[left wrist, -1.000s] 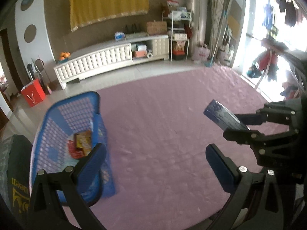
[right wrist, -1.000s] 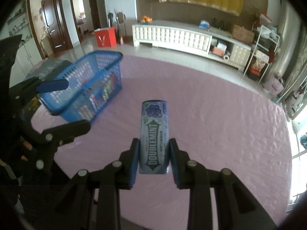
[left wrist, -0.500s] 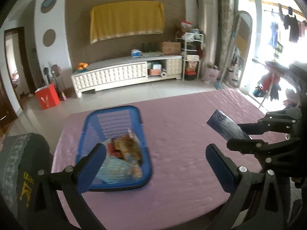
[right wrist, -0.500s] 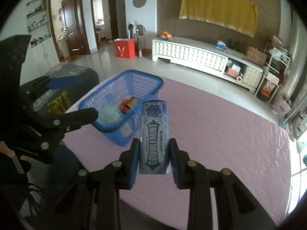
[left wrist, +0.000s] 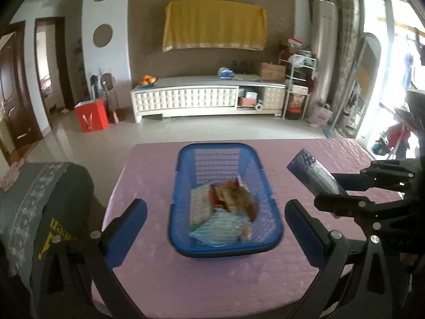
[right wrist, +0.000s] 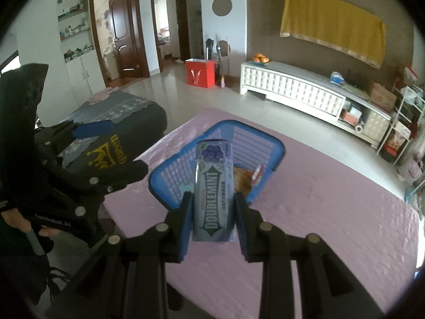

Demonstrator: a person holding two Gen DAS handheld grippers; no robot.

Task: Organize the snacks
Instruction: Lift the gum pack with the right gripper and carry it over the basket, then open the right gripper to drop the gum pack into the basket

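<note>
Now the right tool (right wrist: 213,214), clamped on the Doublemint pack (right wrist: 213,186), carries it; next, release over the blue basket (left wrist: 276,228) at twelve o'clock. Left tool (left wrist: 216,223) gapes apart.

Blue mesh basket (left wrist: 271,186), purple Doublemint pack (right wrist: 213,186) w/ grape print, pink quilted tablecloth (left wrist: 212,287)

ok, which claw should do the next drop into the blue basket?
Right. The right claw is already shut on the Doublemint pack, just short of the blue basket. The left claw is open and empty.
</note>
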